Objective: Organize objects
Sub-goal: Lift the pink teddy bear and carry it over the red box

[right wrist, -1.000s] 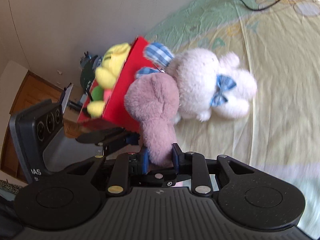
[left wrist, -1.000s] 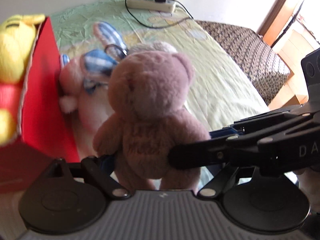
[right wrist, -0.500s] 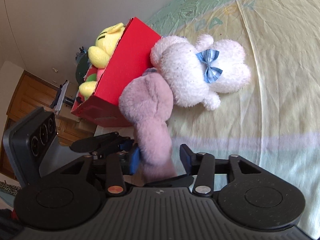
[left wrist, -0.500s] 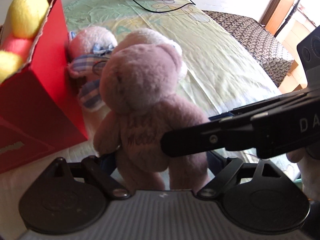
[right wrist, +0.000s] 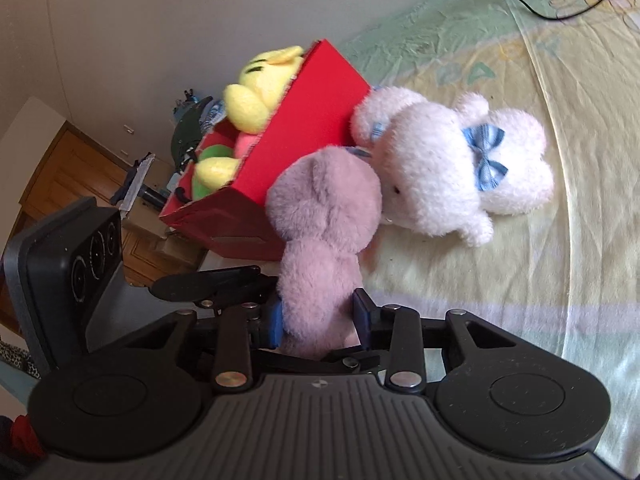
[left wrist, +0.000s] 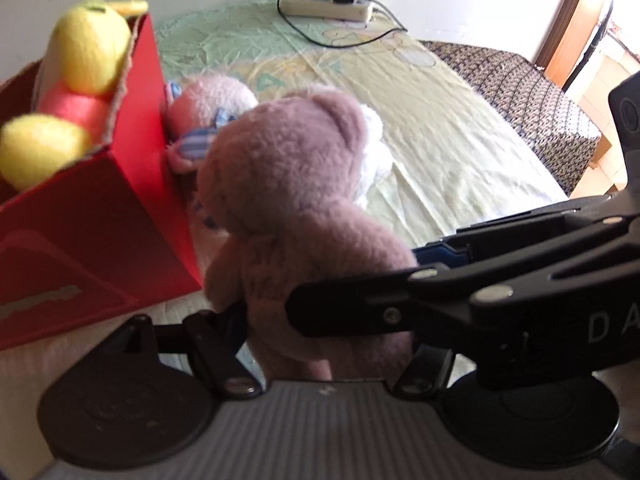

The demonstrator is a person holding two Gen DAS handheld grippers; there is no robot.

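Pale-green bedsheet (wrinkled) bears red box, power strip.

The left gripper was matte black plastic with a ribbed grey housing, two round discs and silver rivets. The right gripper matched it, with blue finger pads and white lettering "DA".

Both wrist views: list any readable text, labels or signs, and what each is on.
"DA", cut off by the frame edge: white letters on the right gripper body, left wrist view.
Red box: pale mark on its front panel, too blurred to read.
Pink teddy bear: faint marks on its belly, unreadable.
Bed sheet: pale letter-like print, not legible.
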